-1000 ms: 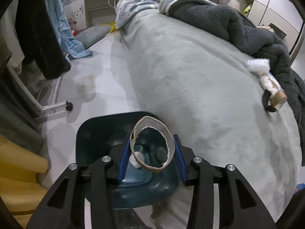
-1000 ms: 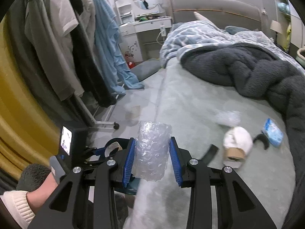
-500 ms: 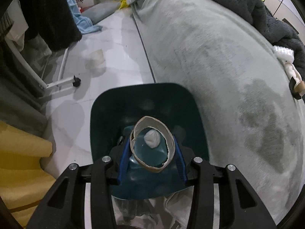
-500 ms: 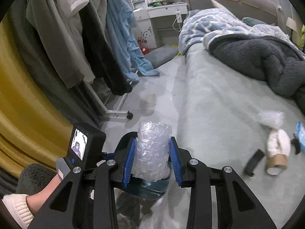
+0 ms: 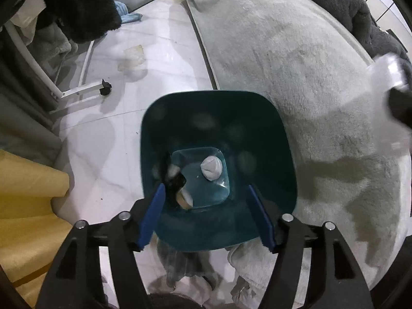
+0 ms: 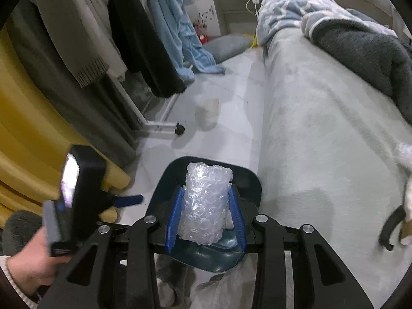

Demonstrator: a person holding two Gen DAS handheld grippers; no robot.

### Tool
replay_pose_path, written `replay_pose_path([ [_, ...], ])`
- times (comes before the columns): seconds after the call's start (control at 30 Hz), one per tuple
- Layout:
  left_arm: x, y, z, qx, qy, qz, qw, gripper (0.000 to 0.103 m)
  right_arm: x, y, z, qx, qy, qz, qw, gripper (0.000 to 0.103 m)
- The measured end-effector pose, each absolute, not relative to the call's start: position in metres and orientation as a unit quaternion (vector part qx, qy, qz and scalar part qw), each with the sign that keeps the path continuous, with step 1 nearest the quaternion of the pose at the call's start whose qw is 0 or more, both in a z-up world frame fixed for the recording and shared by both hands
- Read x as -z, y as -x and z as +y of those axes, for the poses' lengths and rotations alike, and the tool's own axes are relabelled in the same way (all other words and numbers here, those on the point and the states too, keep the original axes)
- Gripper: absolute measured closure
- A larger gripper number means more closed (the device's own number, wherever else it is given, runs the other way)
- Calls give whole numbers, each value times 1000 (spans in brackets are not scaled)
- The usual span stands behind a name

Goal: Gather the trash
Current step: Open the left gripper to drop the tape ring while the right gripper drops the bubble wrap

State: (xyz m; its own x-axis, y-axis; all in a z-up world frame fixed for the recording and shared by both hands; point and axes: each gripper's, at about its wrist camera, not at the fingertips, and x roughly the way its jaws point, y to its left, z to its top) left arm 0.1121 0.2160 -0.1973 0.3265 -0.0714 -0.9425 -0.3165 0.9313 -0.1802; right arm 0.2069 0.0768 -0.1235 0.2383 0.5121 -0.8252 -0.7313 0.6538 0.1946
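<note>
Bedside floor: bin (image 5: pixel 260 118) | left gripper (image 5: pixel 206 213) jaws apart | right gripper (image 6: pixel 204 215) jaws clamp bubble wrap (image 6: pixel 206 203)

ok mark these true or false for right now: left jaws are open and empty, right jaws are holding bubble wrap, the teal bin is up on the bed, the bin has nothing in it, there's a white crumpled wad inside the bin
1. The left gripper has open, empty jaws. True.
2. The right gripper has its jaws clamped on a roll of bubble wrap. True.
3. The teal bin sits on the bed. False: it stands on the white floor, beside the bed's edge.
4. The bin has nothing in it. False: several pieces lie at its bottom.
5. A white crumpled wad lies in the bin. True.
</note>
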Motion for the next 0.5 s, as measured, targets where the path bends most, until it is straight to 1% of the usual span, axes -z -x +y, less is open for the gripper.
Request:
replay_pose_path([
  [0.2, 167, -103, 224, -79, 171, 541, 820, 24, 152, -208, 92, -395, 136, 493, 763, 66],
  [0.5, 121, -88, 237, -88, 167, 478, 858, 24, 191, -211, 107, -377, 172, 523, 744, 66],
])
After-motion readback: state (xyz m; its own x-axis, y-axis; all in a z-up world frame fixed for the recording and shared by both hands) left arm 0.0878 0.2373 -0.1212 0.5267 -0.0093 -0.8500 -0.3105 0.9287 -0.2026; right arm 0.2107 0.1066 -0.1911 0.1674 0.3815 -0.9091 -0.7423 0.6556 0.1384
